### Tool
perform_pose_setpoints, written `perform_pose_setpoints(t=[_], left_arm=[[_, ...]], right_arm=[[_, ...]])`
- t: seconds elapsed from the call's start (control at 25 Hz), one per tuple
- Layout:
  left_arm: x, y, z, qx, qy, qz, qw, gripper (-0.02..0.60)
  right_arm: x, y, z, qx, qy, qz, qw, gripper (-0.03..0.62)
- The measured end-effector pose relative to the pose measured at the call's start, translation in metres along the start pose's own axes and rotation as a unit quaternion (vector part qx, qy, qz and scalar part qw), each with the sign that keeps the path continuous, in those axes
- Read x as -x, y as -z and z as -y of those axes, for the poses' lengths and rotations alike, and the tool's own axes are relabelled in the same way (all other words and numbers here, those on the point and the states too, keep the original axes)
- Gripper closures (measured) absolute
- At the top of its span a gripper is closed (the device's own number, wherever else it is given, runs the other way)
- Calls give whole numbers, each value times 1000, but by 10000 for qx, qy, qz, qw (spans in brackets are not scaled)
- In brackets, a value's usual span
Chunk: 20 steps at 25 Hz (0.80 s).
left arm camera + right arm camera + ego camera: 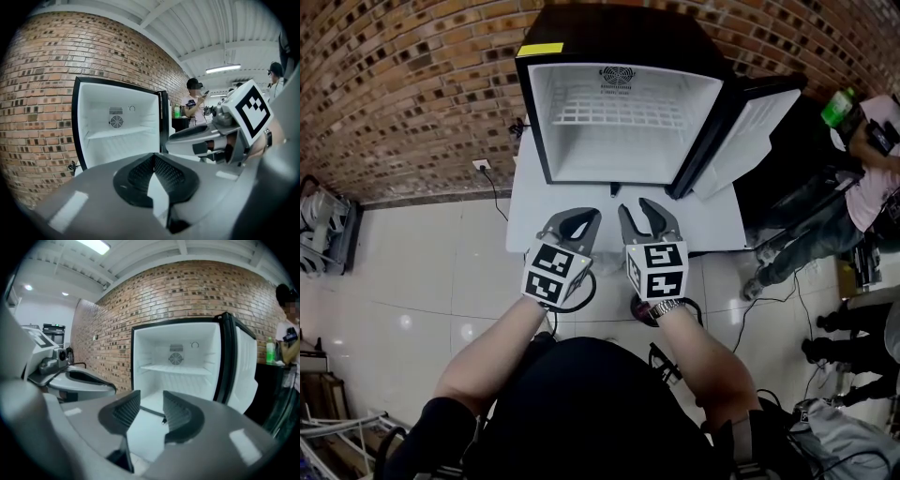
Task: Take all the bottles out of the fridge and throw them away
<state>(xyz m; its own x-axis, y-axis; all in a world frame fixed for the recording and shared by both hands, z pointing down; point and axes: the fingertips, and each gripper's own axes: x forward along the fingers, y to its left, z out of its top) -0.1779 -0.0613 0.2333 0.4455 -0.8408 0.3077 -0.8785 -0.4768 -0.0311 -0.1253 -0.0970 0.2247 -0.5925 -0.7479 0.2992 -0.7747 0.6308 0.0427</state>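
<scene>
The open black mini fridge [534,122] with white lining shows no bottles. The left hand-held gripper [577,216] is closed on nothing and the right hand-held gripper [637,208] stands part-open, empty. Likely slip: overlooking a bottle hidden by the door [750,141].

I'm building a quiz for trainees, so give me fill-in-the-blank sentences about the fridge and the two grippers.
The door of the fridge stands ____.
Its wire shelf holds ____ bottles.
The jaws of the left gripper are ____, while those of the right gripper stand apart, empty.
The wall behind the fridge is ____.
Missing words: open; no; shut; brick.
</scene>
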Motion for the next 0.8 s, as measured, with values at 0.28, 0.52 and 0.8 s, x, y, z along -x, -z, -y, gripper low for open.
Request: perform_pose_setpoints(t=[0.28, 0.52, 0.8], left_arm=[[-4, -3, -1, 5, 21, 24, 10000, 578], [-8, -4, -1, 18, 14, 68, 10000, 578], [-11, -9, -1, 34, 11, 162, 9999, 578]], right_arm=[[-1, -4, 5, 50, 79, 64, 9999, 470], [-1, -6, 10, 126, 192, 121, 9997, 562], [-1, -11, 8, 210, 190, 176, 9994, 591]])
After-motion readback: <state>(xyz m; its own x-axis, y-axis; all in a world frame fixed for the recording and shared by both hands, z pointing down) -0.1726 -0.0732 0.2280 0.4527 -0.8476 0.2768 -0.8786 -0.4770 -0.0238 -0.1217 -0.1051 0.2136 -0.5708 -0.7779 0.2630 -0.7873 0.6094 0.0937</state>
